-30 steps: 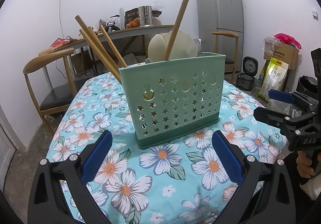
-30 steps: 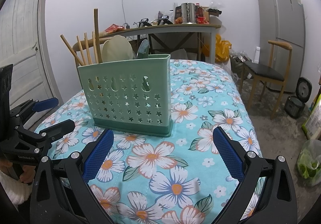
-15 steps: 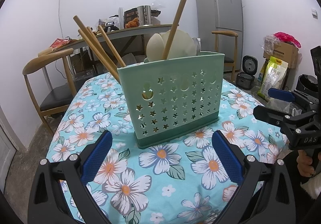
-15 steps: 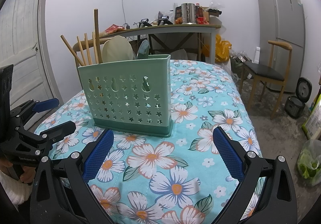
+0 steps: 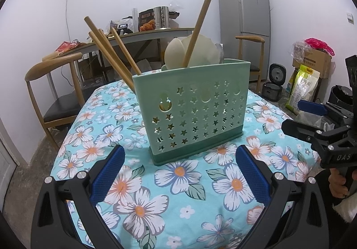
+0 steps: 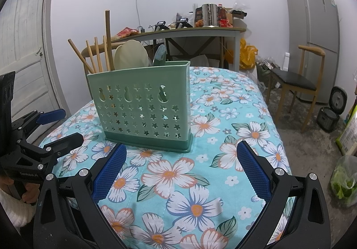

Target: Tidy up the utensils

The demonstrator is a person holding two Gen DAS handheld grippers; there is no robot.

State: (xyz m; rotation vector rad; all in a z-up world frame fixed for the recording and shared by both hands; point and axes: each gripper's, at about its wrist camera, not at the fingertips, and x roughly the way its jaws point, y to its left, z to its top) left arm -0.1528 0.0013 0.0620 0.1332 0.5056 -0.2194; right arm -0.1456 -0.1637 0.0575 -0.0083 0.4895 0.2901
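Nothing has shifted in the last second: the green utensil holder [image 5: 191, 108] stands upright, chopsticks [image 5: 109, 52] inside. Both the left gripper [image 5: 179, 173] and right gripper [image 6: 180, 171] hover with jaws spread, empty. The sorting looks finished.

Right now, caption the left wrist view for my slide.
Open left claw facing a green utensil holder of chopsticks on a floral tablecloth.

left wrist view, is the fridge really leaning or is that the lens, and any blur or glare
Left wrist view: lens; the fridge bows near the edge, dark corners ring the frame. Holder sharp, no glare. Right wrist view: same bending on the door, light even and soft.
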